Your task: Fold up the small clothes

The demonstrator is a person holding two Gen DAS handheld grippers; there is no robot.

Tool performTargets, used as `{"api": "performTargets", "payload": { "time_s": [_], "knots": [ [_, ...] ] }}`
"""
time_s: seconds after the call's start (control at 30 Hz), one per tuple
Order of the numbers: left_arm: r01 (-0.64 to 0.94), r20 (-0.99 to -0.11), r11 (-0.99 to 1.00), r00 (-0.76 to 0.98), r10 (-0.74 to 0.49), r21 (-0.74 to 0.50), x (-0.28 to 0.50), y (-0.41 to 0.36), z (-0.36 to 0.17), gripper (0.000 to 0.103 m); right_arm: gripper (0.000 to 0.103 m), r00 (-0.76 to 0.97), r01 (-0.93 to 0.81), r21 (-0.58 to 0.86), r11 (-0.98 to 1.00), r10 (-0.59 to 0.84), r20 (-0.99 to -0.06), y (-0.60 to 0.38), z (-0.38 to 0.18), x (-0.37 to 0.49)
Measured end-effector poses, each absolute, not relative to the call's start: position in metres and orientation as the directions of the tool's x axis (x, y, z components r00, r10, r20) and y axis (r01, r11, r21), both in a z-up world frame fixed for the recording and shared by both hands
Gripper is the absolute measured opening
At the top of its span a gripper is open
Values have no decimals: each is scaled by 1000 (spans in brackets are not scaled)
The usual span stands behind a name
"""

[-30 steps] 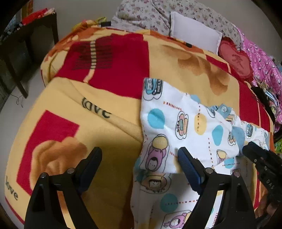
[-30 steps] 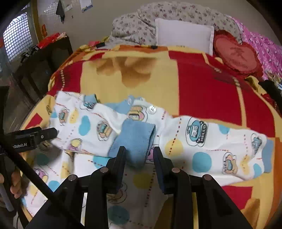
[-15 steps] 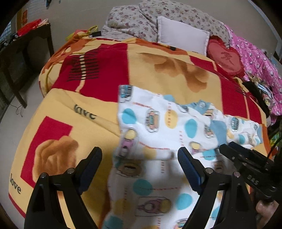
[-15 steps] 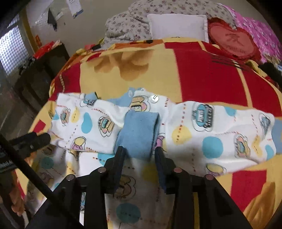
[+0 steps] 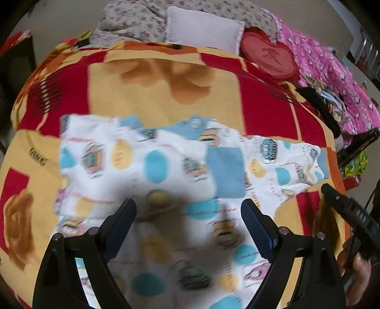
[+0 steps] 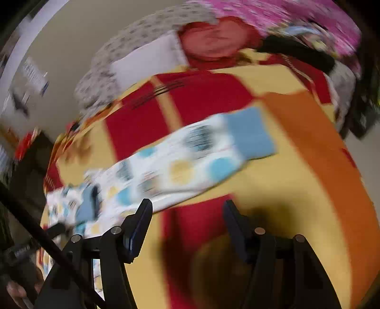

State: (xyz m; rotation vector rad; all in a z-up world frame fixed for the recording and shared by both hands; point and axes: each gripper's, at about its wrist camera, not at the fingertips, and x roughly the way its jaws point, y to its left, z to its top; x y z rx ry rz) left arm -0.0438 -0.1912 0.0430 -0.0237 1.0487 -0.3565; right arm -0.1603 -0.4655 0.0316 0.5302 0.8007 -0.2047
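Readable writing is pretty thin here: there's dark lettering on the blanket (image 5: pixel 152 99) off to the left of the left gripper (image 5: pixel 188 214), but it's too smeared to make out. The red heart cushion (image 5: pixel 270 57) far ahead and to the right has a character stitched on it that I can't read either. The right gripper's body (image 5: pixel 349 211), seen at the right edge of the left wrist view, carries small white letters, too small to read.

Fabric-wise, the blanket is a fleecy thing in red, yellow and orange blocks. One small garment (image 5: pixel 166 166) lies flat on it, white soft cotton with blue and yellow dots and little cartoon figures. It sits directly ahead of and under the left gripper's open fingers, spreading to both sides. One sleeve is folded in across the chest, its plain blue cuff (image 5: pixel 225 171) just ahead of the right finger. The other sleeve (image 6: pixel 180 161) stretches out straight, ahead and left of the right gripper (image 6: pixel 187 214), ending in a second blue cuff (image 6: pixel 249 133).

Both grippers are spread wide with nothing between the fingers. The right one hovers over bare blanket, and that view is heavily motion-blurred.

At the far end there's one white rectangular pillow (image 5: pixel 204 28), a floral grey quilt (image 5: pixel 133 21) and a pink patterned one (image 5: pixel 327 78).
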Motion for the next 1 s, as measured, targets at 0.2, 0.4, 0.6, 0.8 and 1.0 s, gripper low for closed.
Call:
{"api": "performTargets", "payload": {
  "time_s": [0.2,0.4,0.6,0.8,1.0],
  "knots": [
    [372,-850,904,385,-359,-213,-34,-246,43,89,66,695,426,459,779,43,-718,-517,23,-157],
    [361,-855,906,375,-357,-220,-32,-254,37,89,66,733,430,529,732,60,-678,-536,20,-142],
    [279,-823,913,409,-393,-298,-33,-215,49,89,11,752,433,590,682,88,-653,-550,8,-134],
    [198,-789,924,482,-381,-326,-37,-165,63,89,10,842,323,649,689,104,-529,-530,45,-159],
    [124,-767,929,531,-359,-349,-39,-118,73,89,10,890,127,585,801,168,-423,-458,116,-157]
  ]
}}
